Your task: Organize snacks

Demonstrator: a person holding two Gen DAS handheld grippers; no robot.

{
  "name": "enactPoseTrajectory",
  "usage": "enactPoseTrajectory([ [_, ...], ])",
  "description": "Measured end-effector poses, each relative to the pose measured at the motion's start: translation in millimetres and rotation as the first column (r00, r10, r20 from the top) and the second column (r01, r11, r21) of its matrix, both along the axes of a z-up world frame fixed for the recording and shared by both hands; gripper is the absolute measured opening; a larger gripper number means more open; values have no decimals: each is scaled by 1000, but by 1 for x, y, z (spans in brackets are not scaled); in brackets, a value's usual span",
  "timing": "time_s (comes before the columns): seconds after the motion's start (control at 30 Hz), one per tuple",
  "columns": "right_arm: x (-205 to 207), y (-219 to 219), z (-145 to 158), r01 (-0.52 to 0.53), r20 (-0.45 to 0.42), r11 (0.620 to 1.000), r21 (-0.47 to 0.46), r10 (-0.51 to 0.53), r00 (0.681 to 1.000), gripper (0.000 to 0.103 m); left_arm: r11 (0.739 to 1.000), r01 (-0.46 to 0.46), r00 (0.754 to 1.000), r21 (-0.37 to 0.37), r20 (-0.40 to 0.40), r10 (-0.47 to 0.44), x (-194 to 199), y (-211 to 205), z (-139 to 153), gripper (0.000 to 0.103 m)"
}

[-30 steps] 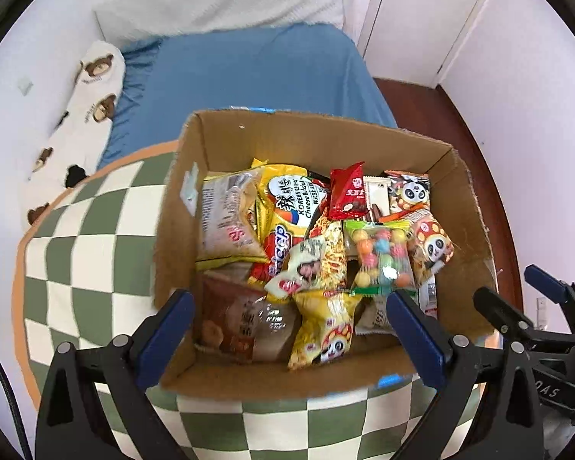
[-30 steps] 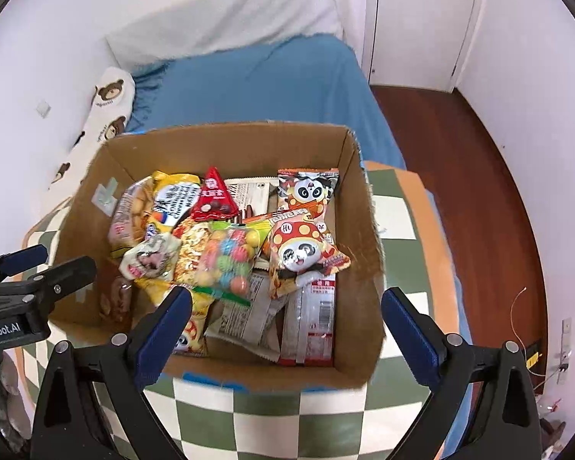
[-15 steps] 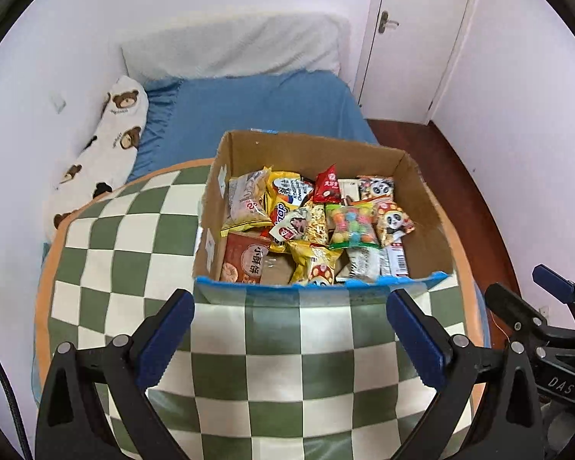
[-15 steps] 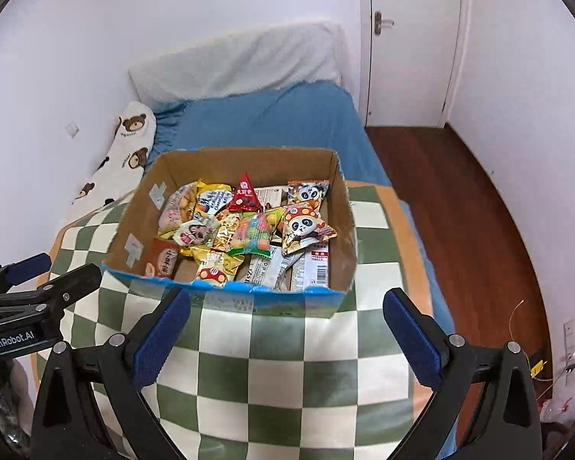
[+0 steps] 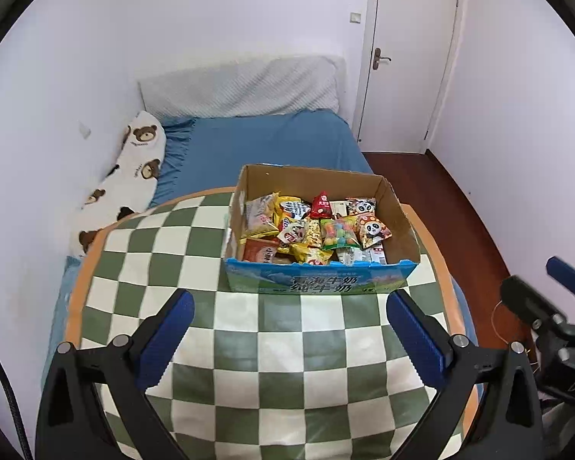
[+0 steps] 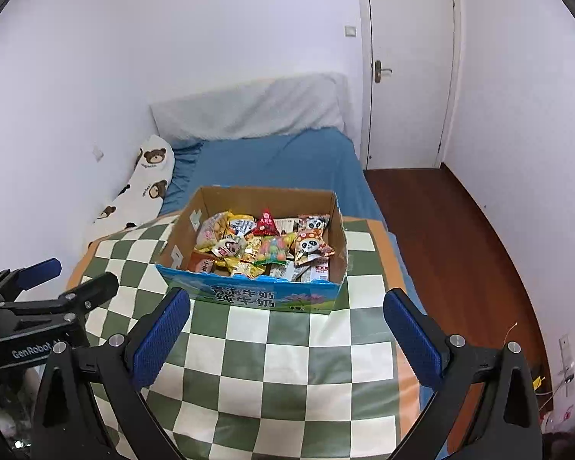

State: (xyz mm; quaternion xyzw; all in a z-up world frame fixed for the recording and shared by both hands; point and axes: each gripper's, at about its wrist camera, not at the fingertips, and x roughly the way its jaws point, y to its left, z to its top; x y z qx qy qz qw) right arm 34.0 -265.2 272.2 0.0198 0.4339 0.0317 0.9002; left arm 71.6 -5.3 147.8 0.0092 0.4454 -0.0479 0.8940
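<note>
Both grippers are hanging back from the work, near edge of the checked cloth (image 5: 249, 349), with nothing between the fingers. Left gripper (image 5: 289, 329): fingers standing wide, blue pads facing each other across bare cloth, holding nothing. Right gripper (image 6: 285, 329): same posture, wide and empty. Each is showing in the other's view at the frame edge, so the two are sitting side by side, level, both pointing at the box.

Judgement: this stand-off is giving both cameras a whole view of the box and its contents, which suits either surveying before a pick or finishing with hands clear. Cannot tell which from these views.

The snacks are sitting in the cardboard box (image 5: 318, 281) on the far part of the cloth, right of centre in the left view, well apart from both grippers. Box is open-topped, brown inside, near wall printed blue with Chinese lettering. Beyond it the blue bed (image 5: 264, 145) is running back to the wall.

Contents are lying loosely heaped, overlapping, not in rows: panda packet (image 5: 372, 230) at right, clear bag of coloured sweets (image 5: 339, 232) beside it, red triangular packet (image 5: 321, 206) towards the back, yellow packets (image 5: 287, 211) at left-centre. All foil or film, light and crinkly; likely to slip under a shallow pinch.
</note>
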Motion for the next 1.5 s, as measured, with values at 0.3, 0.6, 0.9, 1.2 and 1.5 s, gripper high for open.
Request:
enactPoseTrajectory([
  [0.3, -19, 2, 22, -17, 24, 1000, -2, 17, 1000, 103, 1000, -22, 999, -8, 25, 22, -24, 6, 15, 103],
  [0.6, -3, -2, 3, 5, 13, 1000, -13, -5, 1000, 103, 999, -30, 999, -25, 27, 31, -7, 4, 2, 103],
  [0.9, 39, -15, -29, 69, 0, 997, -18, -69, 998, 103, 998, -56, 998, 28, 31, 55, 30, -8, -21, 103],
  [1.2, 74, -24, -67, 107, -44, 994, -25, -108, 993, 103, 996, -63, 998, 59, -11, 64, 66, -19, -48, 103],
  [1.5, 89, -24, -86, 114, -75, 992, -48, -117, 990, 103, 996, -65, 997, 56, -48, 67, 83, -22, -63, 103],
])
